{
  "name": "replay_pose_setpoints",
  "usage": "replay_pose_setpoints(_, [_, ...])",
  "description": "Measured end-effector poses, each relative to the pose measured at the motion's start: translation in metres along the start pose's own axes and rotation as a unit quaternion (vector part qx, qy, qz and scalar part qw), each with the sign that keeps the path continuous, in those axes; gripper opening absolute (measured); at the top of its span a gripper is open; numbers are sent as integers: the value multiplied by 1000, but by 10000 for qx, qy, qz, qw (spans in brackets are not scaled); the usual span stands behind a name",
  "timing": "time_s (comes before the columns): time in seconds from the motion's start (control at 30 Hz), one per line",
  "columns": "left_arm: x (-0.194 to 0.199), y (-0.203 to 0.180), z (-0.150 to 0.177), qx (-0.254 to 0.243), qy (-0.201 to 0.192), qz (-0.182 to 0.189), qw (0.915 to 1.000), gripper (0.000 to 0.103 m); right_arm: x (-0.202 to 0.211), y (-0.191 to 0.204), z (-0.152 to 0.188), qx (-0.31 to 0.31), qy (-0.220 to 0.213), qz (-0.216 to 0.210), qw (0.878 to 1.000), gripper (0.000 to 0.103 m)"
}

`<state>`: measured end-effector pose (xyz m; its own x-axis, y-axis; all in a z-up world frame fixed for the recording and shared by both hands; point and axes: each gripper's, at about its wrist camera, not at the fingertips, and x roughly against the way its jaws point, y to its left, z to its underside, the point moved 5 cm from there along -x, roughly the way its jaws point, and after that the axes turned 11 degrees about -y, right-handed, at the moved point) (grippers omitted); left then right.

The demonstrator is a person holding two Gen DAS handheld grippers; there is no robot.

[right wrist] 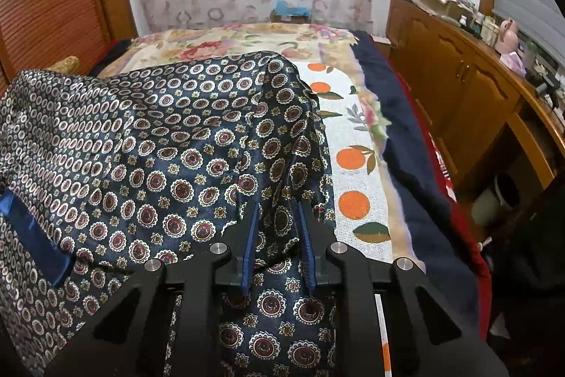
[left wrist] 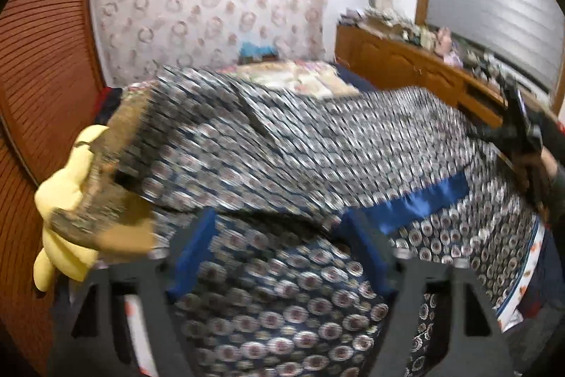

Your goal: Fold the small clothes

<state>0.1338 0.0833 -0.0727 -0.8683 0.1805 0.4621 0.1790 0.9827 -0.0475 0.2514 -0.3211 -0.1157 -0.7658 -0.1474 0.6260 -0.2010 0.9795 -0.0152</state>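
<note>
A dark blue garment (right wrist: 148, 143) printed with small round medallions is spread across a bed (right wrist: 356, 165), and its long axis is seen to run from the left side of the right wrist view toward the right gripper (right wrist: 277, 228), roughly crosswise to the bed's length. A raised peak of the cloth is pinched between the 2 blue pads (right wrist: 252, 235) of the right gripper, which are drawn close together on the gathered fold, so the fabric is held there and lifted off the sheet with orange fruit prints (right wrist: 349, 161). A bright blue band (right wrist: 31, 228), probably a waistband or lining, is turned outward at the left edge of that view. In the left wrist view the same garment (left wrist: 282, 143) is heavily smeared by motion blur, so its pattern and folds are hard to make out. The left gripper (left wrist: 282, 235) is shown with its 2 blue pads (left wrist: 192, 249) standing apart; cloth lies between them, but whether it is pressed cannot be told through the blur. A yellow soft toy (left wrist: 63, 211) is cut off at the left, partly covered by a brownish cloth. The right gripper (left wrist: 522, 136) and a hand are only partly visible at the far right edge. A wooden cabinet (right wrist: 459, 87) stands beside the bed, its top cluttered with items too small to identify.
</note>
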Motion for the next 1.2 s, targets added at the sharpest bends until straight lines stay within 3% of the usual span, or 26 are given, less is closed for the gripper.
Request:
replay_pose_setpoints(0.07, [3, 21, -11, 135, -98, -169, 9997, 51, 0, 0, 0, 7, -4, 9, 10000, 20])
replay_pose_setpoints(0.27, [-3, 76, -31, 164, -130, -797, 9966, 51, 0, 1, 0, 39, -14, 46, 10000, 20])
replay_pose_setpoints(0.47, [-34, 98, -21, 210, 220, -909, 9954, 50, 0, 1, 0, 38, -14, 44, 10000, 20])
replay_pose_setpoints(0.57, [-49, 97, -18, 112, 374, -966, 9946, 40, 0, 1, 0, 43, -15, 49, 10000, 20])
replay_pose_setpoints(0.63, [-56, 97, -16, 31, 461, -1020, 9937, 27, 1, 0, 0, 57, -19, 64, 10000, 20])
replay_pose_setpoints(0.7, [-62, 96, -14, 6, 530, -1025, 9933, 4, 1, 1, 0, 94, -25, 94, 9999, 20])
replay_pose_setpoints(0.73, [-62, 96, -15, 6, 525, -999, 9936, 2, 1, 1, 0, 111, -28, 94, 9999, 19])
replay_pose_setpoints(0.77, [-60, 93, -17, 17, 492, -941, 9943, 1, 2, 2, -1, 121, -41, 78, 9999, 9])
replay_pose_setpoints(0.87, [-45, 84, -28, -36, 260, -1006, 9946, 0, 5, 4, -3, 157, -114, -9, 9998, 2])
replay_pose_setpoints(1.2, [12, 41, -63, 129, -330, -207, 9992, 0, 56, 7, -34, -1, -654, -558, 9963, 0])
